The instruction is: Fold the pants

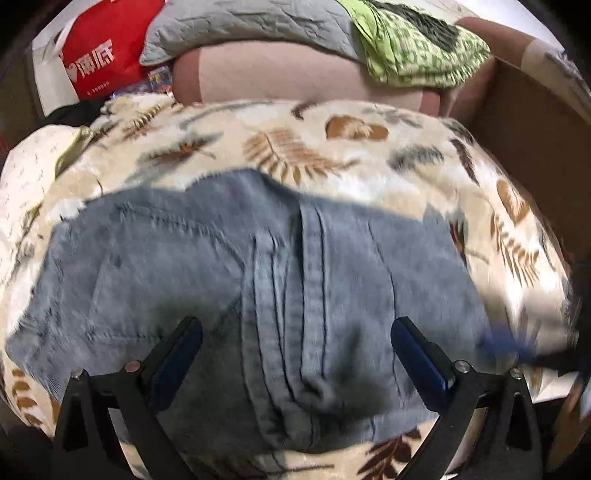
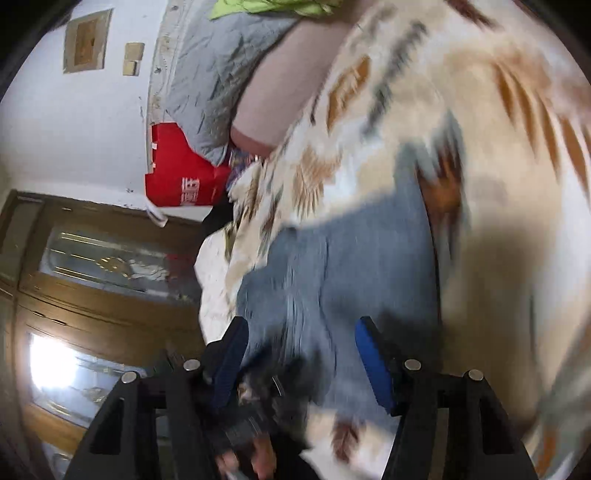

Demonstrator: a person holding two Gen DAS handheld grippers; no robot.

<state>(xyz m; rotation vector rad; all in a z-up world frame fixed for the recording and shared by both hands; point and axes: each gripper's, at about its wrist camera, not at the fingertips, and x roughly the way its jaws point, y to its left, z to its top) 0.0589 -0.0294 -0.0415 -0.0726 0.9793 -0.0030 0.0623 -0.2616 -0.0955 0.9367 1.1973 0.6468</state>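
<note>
Currently, left wrist view: left hand-held gripper (image 1: 297, 332) gapes open above the jeans (image 1: 229, 258), which lie bunched on the leaf-print blanket (image 1: 314, 147). Right wrist view: right hand-held gripper (image 2: 301, 350) open, nothing clamped. Risk: blurred approach may pinch blanket together with denim.

one pair of faded blue denim pants (image 1: 236, 258) lies on one cream fleece blanket with brown leaf print (image 1: 332, 147). far behind sit one red paper bag (image 1: 107, 51), one grey quilted pillow (image 1: 236, 26) and one green patterned cloth (image 1: 417, 48).
</note>
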